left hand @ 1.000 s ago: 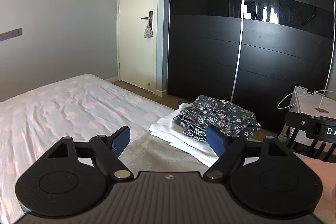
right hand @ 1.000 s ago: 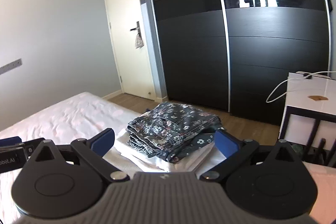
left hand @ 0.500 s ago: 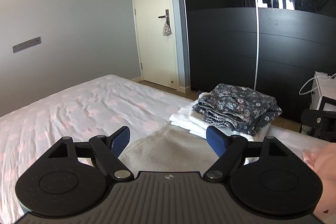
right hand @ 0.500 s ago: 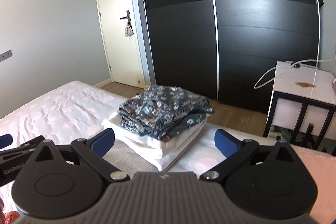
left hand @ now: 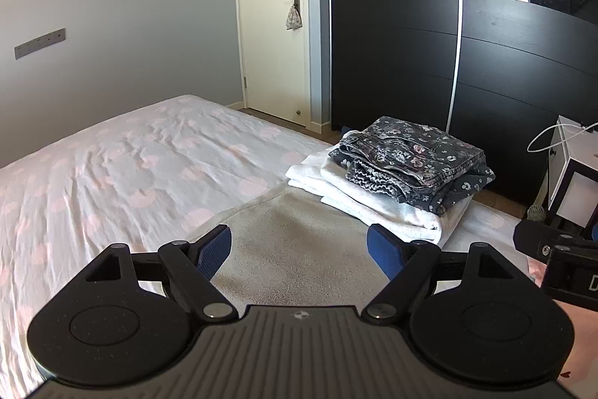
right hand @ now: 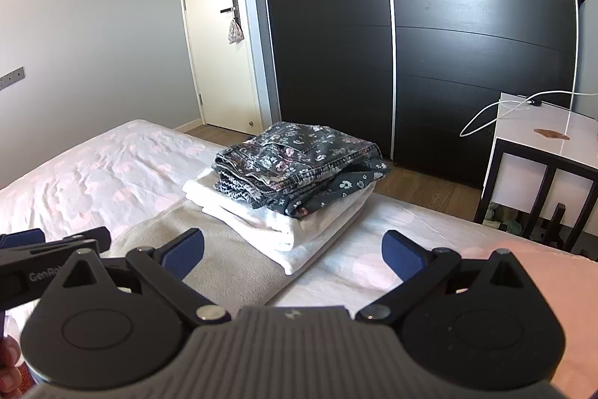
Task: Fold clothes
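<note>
A folded stack rests at the far edge of the bed: dark floral denim (left hand: 415,157) (right hand: 299,161) on top of white folded cloth (left hand: 381,208) (right hand: 291,227). A beige garment (left hand: 299,249) (right hand: 224,260) lies flat on the sheet in front of the stack. My left gripper (left hand: 299,249) hovers open above the beige garment, holding nothing. My right gripper (right hand: 293,255) is open too, above the beige garment's right edge and the near corner of the white cloth. A pink garment (right hand: 560,272) lies at the right.
The bed (left hand: 112,174) with a white, pink-dotted sheet stretches left. A black sliding wardrobe (right hand: 429,43) and a cream door (left hand: 273,25) stand beyond. A white side table with a cable (right hand: 542,137) stands to the right of the bed. The other gripper's body (left hand: 560,257) shows at the right edge.
Both grippers have pulled back and tilted down a little, so the stack sits farther away and more of the beige garment shows. Both stay open.
</note>
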{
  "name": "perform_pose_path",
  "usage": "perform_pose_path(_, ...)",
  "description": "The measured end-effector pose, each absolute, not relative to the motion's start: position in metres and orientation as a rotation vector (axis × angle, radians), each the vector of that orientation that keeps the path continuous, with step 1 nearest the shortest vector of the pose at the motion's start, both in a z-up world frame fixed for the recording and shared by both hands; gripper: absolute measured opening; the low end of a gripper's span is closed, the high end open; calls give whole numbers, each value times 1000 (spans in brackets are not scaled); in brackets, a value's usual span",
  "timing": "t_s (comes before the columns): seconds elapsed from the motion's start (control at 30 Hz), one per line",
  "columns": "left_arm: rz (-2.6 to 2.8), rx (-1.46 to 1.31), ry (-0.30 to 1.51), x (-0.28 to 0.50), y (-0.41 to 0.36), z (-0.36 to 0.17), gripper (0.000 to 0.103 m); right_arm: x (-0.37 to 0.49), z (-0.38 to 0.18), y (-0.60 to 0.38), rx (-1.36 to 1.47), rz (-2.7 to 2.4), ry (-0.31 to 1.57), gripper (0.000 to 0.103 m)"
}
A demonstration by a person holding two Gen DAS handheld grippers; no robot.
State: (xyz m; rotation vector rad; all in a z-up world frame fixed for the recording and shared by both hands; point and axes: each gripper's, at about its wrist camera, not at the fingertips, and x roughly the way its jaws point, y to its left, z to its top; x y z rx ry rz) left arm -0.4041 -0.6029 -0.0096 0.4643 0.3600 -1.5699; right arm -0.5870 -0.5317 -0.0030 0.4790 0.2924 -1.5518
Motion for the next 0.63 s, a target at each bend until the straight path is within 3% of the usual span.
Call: perform_pose_path(0.63, -1575, 455, 367, -402, -600, -5, 80, -572, -4, -527, 431, -1521, 310, 102)
